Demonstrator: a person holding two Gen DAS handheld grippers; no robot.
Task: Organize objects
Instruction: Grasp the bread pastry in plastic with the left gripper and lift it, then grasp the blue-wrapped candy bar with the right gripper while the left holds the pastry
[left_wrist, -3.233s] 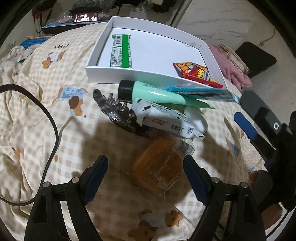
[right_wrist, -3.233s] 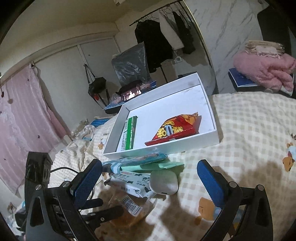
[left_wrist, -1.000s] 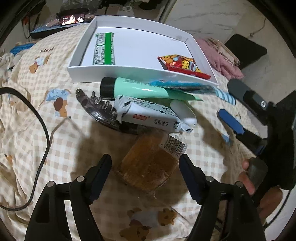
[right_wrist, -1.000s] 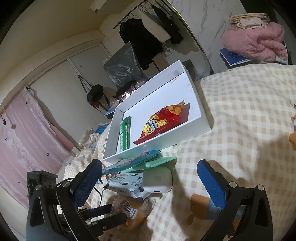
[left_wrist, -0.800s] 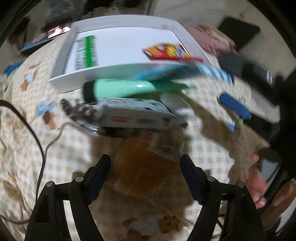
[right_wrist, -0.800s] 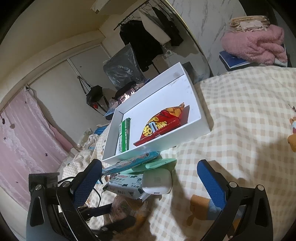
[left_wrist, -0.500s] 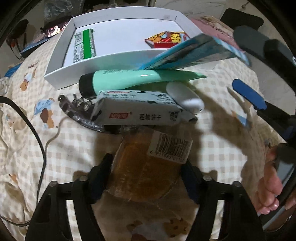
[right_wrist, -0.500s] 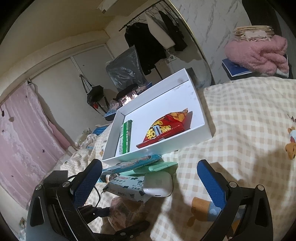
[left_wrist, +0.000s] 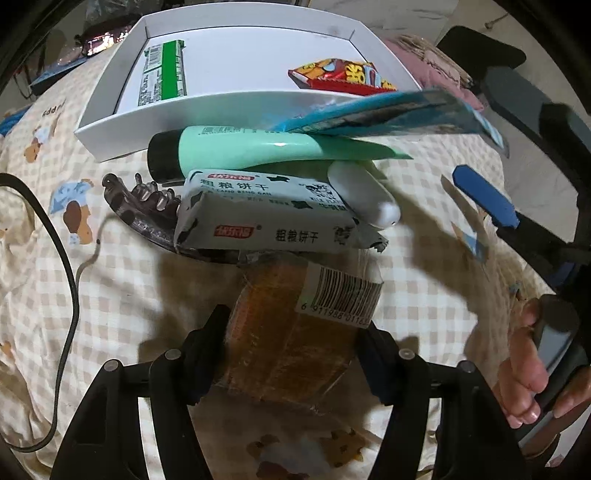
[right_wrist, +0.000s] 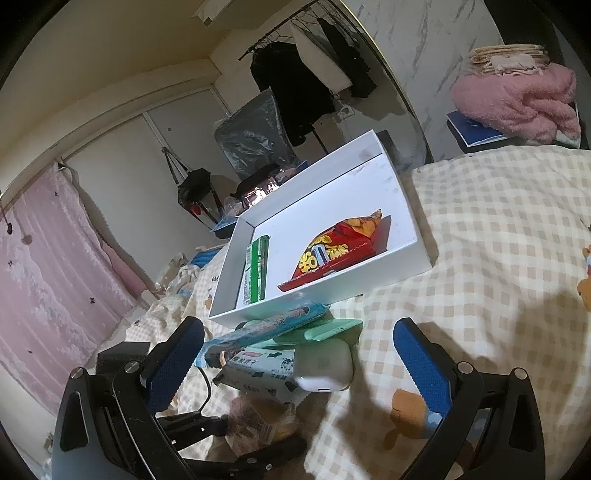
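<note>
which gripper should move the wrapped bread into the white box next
Left. The left gripper is already shut on the wrapped bread, below the pile in front of the white box. The right gripper is open and empty, off to the side.

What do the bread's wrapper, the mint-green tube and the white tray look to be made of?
Bread wrapper: clear, thin plastic film, glossy and wrinkled, with a stuck-on barcode label. Mint-green tube: soft plastic, satin sheen with one highlight, flat crimped tail. White tray: probably matte cardboard, thin folded walls; cannot be sure.
</note>
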